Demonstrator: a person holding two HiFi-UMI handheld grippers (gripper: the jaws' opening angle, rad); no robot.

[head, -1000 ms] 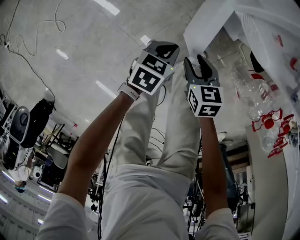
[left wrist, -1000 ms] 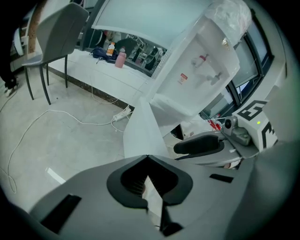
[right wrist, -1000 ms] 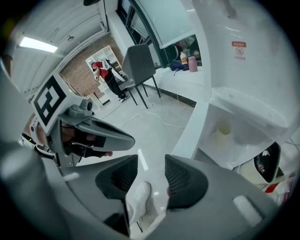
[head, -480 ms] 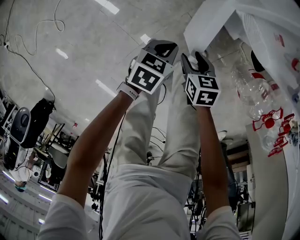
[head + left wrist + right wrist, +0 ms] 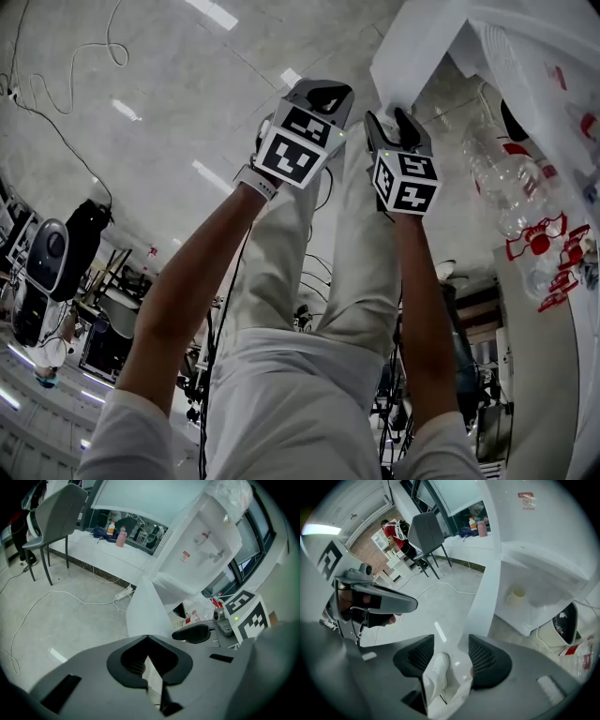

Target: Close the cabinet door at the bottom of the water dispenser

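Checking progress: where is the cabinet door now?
Right gripper view: the cabinet door stands open left of the water dispenser, its edge at the right gripper, whose jaws have just been opening, gripping nothing.

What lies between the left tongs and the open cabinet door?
Only bare floor shows between the left tongs and the edge of the cabinet door, in the head view.

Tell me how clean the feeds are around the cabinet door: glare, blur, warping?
Head view: sharp, but light streaks glare on the glossy floor and straight lines bow. Left gripper view: heavy fisheye, dark corners, cabinet door clear. Right gripper view: the white door is bright and low in contrast.
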